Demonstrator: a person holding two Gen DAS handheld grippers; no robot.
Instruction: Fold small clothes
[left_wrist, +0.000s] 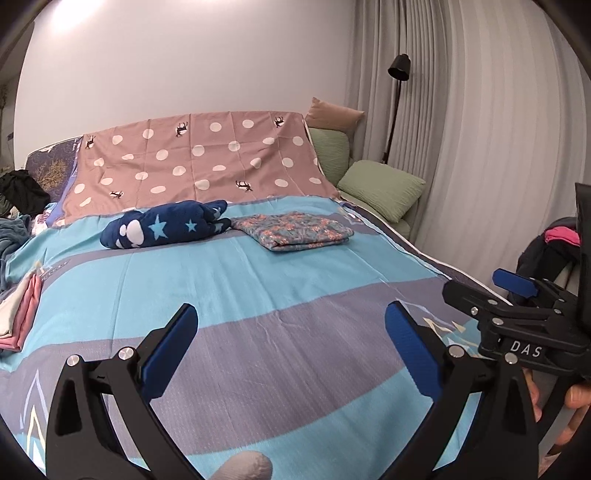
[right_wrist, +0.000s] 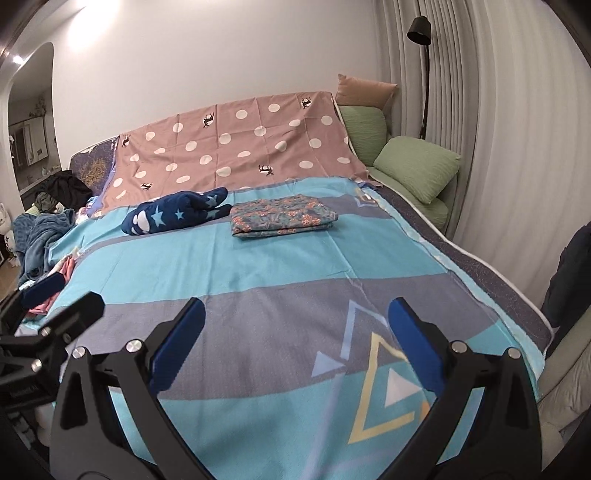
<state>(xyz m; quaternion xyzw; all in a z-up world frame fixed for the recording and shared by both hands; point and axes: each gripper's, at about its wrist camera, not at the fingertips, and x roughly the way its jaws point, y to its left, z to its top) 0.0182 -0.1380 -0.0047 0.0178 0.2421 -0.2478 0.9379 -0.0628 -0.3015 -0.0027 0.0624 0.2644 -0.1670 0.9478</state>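
A navy garment with stars and white shapes (left_wrist: 166, 229) (right_wrist: 177, 216) lies bunched at the far middle of the bed. A folded floral cloth (left_wrist: 293, 230) (right_wrist: 282, 216) lies flat just right of it, touching it. My left gripper (left_wrist: 291, 339) is open and empty, low over the near grey stripe of the bedspread. My right gripper (right_wrist: 295, 332) is open and empty too, beside it to the right, over the triangle print. The right gripper also shows in the left wrist view (left_wrist: 517, 295). A folded pink and white stack (left_wrist: 18, 317) sits at the bed's left edge.
The blue and grey bedspread (left_wrist: 258, 280) covers the bed. A pink dotted sheet (left_wrist: 199, 162) drapes over the headboard. Green pillows (left_wrist: 380, 188) and a black floor lamp (left_wrist: 397, 85) stand at the right by grey curtains. Loose clothes pile at the left (right_wrist: 44, 229) and right (left_wrist: 554, 243).
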